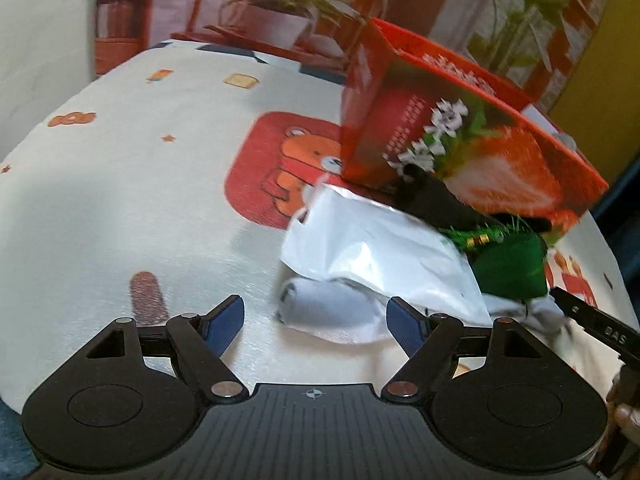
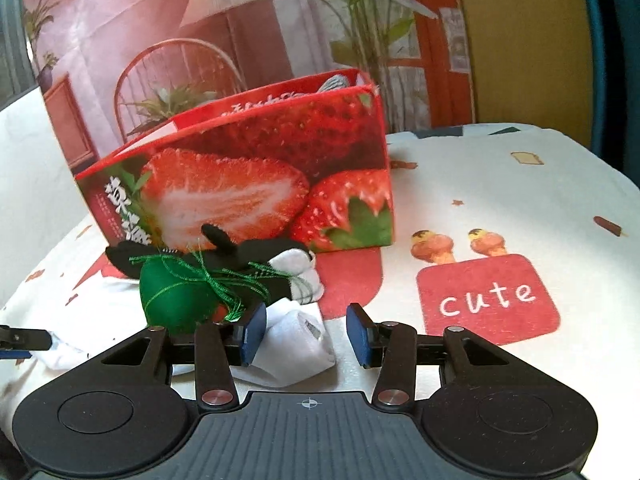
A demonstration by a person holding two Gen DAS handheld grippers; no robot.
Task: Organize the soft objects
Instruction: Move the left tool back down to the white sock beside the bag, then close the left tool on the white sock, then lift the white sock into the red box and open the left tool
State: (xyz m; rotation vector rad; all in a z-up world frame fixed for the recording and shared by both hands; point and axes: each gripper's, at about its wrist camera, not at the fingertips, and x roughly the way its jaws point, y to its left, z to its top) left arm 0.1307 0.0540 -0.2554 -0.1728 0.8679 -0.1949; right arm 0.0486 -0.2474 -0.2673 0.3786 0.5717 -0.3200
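The right gripper [image 2: 306,334] is wide open and empty, the left gripper [image 1: 316,322] likewise. Between the right fingers lies a rolled white sock [image 2: 298,336], part of a pile before the strawberry box [image 2: 256,176] — light, squashy, probably best pinched across its middle.

"cute" on the tablecloth's red patch [image 2: 488,299]

The worktop [image 2: 500,184] wears a cream cloth printed with bears, stars and a red "cute" patch [image 2: 488,300]. Past its far edge hangs a printed backdrop [image 2: 248,20] of plants, shelves and red frames, beside a yellow panel [image 2: 520,40].
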